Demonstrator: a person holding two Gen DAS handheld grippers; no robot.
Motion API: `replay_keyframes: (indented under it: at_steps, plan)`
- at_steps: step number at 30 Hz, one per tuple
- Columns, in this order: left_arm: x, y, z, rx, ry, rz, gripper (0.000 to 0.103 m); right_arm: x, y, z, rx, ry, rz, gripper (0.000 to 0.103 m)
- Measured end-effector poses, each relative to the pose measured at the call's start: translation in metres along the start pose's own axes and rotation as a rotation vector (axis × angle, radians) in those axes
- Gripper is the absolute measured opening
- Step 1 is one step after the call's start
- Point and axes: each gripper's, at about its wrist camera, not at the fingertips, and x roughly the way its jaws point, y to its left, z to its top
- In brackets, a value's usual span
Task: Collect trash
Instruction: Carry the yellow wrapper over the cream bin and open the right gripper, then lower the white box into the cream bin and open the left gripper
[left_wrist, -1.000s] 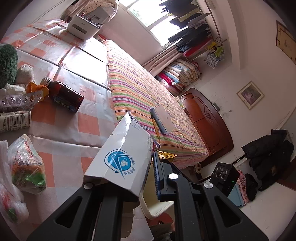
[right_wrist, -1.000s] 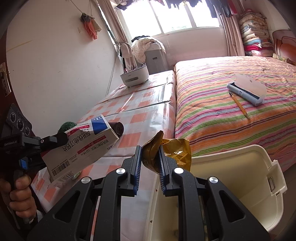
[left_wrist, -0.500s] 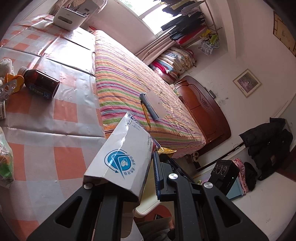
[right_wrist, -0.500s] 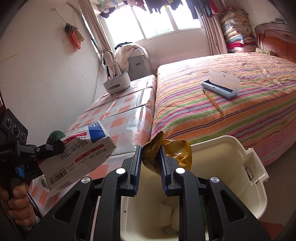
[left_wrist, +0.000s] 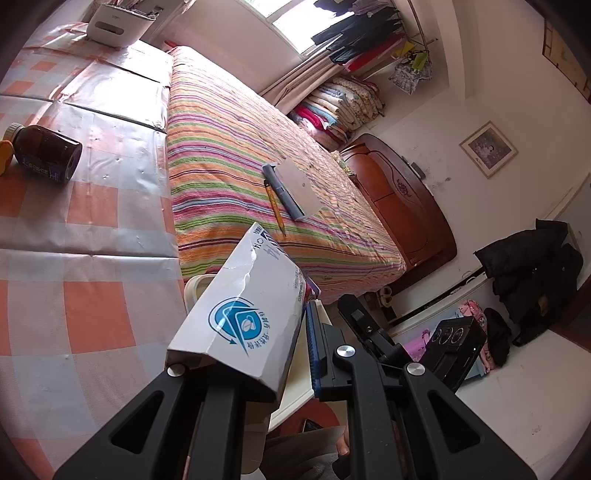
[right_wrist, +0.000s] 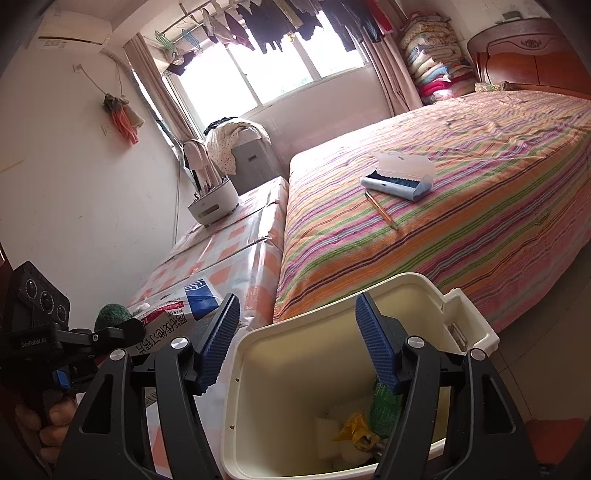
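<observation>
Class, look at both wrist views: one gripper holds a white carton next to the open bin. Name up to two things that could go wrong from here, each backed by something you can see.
1. The left gripper pinches the white carton at one end only, and the carton is not yet over the bin; released early, it would likely land on the checked table.
2. The right gripper hangs open above the bin; the incoming carton might knock it.

White carton (left_wrist: 240, 317) with blue logo; cream bin (right_wrist: 295, 373); bed (right_wrist: 461, 206) in multicolour stripes; desk (left_wrist: 74, 258) cover orange-and-grey check; brown bottle (left_wrist: 46, 153).
</observation>
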Motion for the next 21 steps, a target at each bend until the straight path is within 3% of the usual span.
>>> replay_keyframes:
  at_steps: [9,21]
  plan:
    - [0.031,-0.016,-0.006,0.033,0.066,-0.02,0.011,-0.021,-0.017,0.007,0.068,-0.113,-0.03,0.068]
    - [0.063,-0.022,-0.016,0.057,0.127,0.015,0.012,-0.023,-0.03,0.009,0.1,-0.127,-0.049,0.07]
